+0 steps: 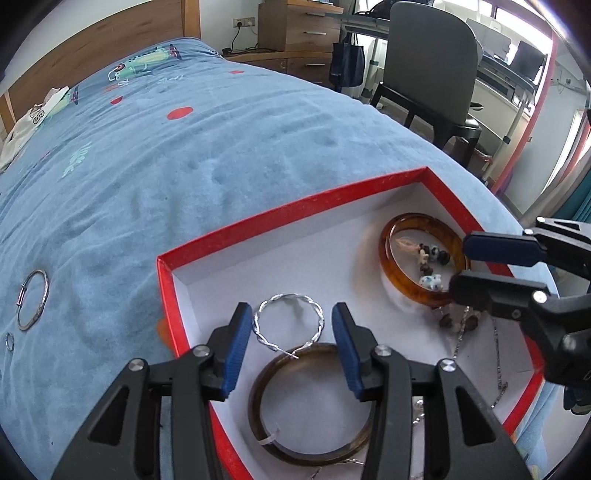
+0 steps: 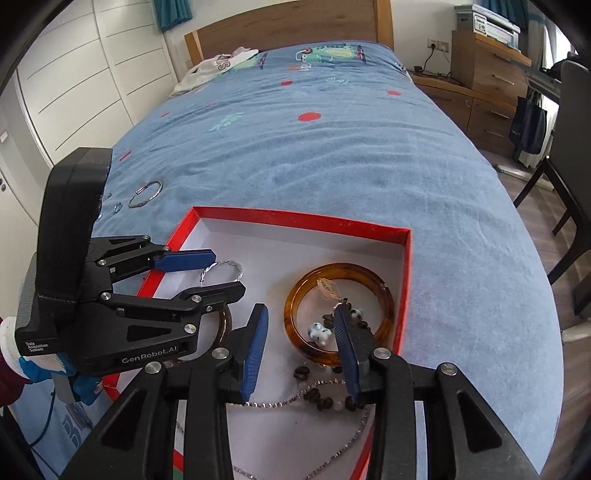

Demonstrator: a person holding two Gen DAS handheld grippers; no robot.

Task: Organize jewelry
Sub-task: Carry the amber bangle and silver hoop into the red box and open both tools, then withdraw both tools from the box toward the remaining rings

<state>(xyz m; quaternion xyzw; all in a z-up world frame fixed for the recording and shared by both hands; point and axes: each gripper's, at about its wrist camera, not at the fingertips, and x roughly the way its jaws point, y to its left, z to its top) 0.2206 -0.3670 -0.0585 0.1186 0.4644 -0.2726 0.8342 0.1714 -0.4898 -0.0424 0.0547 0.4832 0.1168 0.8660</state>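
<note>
A red box point(image 1: 258, 221) with a white floor lies on the blue bedspread. Inside it rest a twisted silver hoop point(image 1: 290, 325), a dark brown bangle point(image 1: 310, 406), an amber bangle point(image 1: 417, 291), a bead bracelet point(image 2: 319, 332) and a silver chain point(image 2: 288, 402). My left gripper point(image 1: 291, 314) hovers open over the silver hoop and holds nothing. In the right wrist view the right gripper point(image 2: 301, 310) stands open above the amber bangle point(image 2: 369, 273) and the beads, gripping nothing. A plain silver bangle point(image 1: 33, 299) and a small ring point(image 1: 10, 341) lie on the bed left of the box.
A white garment point(image 2: 218, 66) lies by the wooden headboard. A dark chair point(image 1: 432, 74) and wooden drawers point(image 1: 299, 29) stand beyond the bed's right edge. White wardrobe doors point(image 2: 74, 74) line the left side.
</note>
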